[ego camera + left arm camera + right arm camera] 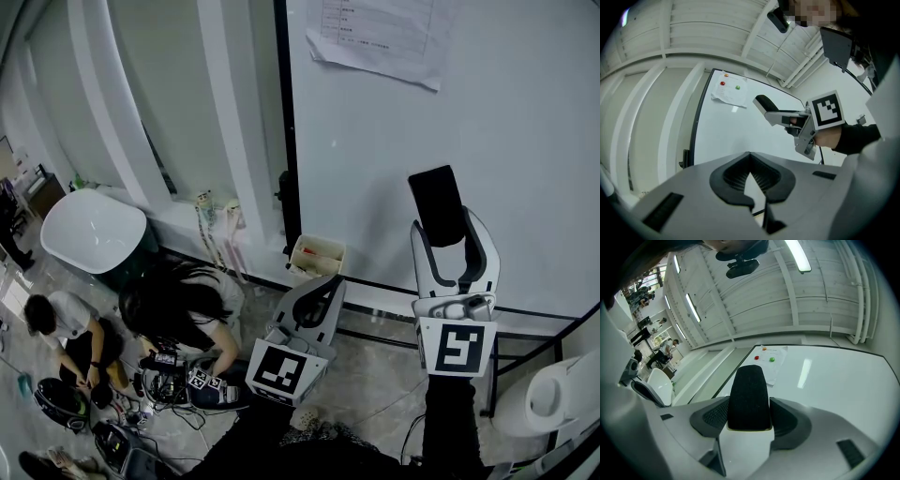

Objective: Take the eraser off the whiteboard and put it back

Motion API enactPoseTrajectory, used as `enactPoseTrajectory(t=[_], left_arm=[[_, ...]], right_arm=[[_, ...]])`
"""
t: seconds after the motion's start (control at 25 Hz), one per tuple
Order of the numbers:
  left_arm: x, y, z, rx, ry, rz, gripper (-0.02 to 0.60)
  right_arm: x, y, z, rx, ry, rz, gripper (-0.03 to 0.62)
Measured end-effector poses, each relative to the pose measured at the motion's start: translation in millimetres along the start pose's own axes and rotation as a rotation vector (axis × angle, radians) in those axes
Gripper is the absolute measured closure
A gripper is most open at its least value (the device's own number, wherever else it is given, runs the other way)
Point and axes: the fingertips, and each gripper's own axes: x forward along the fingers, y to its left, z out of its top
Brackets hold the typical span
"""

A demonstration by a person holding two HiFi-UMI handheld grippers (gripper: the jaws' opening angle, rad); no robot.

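My right gripper is shut on the eraser, a white block with a black felt face, and holds it up in front of the whiteboard. In the right gripper view the eraser stands upright between the jaws, pointing toward the whiteboard. Whether the felt touches the board I cannot tell. My left gripper hangs lower and to the left, its jaws closed with nothing in them. From the left gripper view, the right gripper and the eraser show side-on before the whiteboard.
A sheet of paper is pinned on the board with a red and a green magnet. A small box sits at the board's foot. Two people crouch over gear on the floor at left, next to a white tub.
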Motion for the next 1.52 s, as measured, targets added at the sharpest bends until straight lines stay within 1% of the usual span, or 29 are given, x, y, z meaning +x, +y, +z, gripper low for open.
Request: enactPoseTrajectory(t=[0.2, 0.36, 0.6, 0.88, 1.0, 1.16, 1.32, 1.52], left_arm=[[-0.1, 4.0, -2.2, 0.009, 0.004, -0.003, 0.575], [-0.7, 9.9, -7.7, 0.008, 0.018, -0.001, 0.575], [0.3, 21.9, -11.1, -0.024, 0.015, 0.019, 0.575], [-1.8, 38.3, -19.9, -0.035, 0.029, 0.047, 0.575], [-0.8, 44.4, -24.6, -0.022, 0.040, 0.046, 0.575], [2.5, 50.7, -25.9, -0.048, 0.031, 0.058, 0.575], [4.5, 58.7, -32.9, -0.041, 0.045, 0.056, 0.575], [8.0, 67.7, -39.6, -0.057, 0.053, 0.064, 0.575]], right_arm=[[5.1, 4.5, -3.5, 0.019, 0.009, 0.009, 0.324], [12.1, 13.1, -8.5, 0.011, 0.015, 0.029, 0.324], [23.0, 26.4, -20.8, 0.025, 0.031, 0.056, 0.324], [34.8, 44.2, -40.4, 0.013, 0.063, 0.086, 0.322], [41.8, 52.1, -52.2, 0.008, 0.081, 0.103, 0.322], [48.7, 62.9, -67.3, 0.015, 0.106, 0.123, 0.322], [55.1, 73.7, -80.5, 0.017, 0.125, 0.145, 0.322], [61.6, 88.5, -98.8, -0.037, 0.148, 0.192, 0.322]])
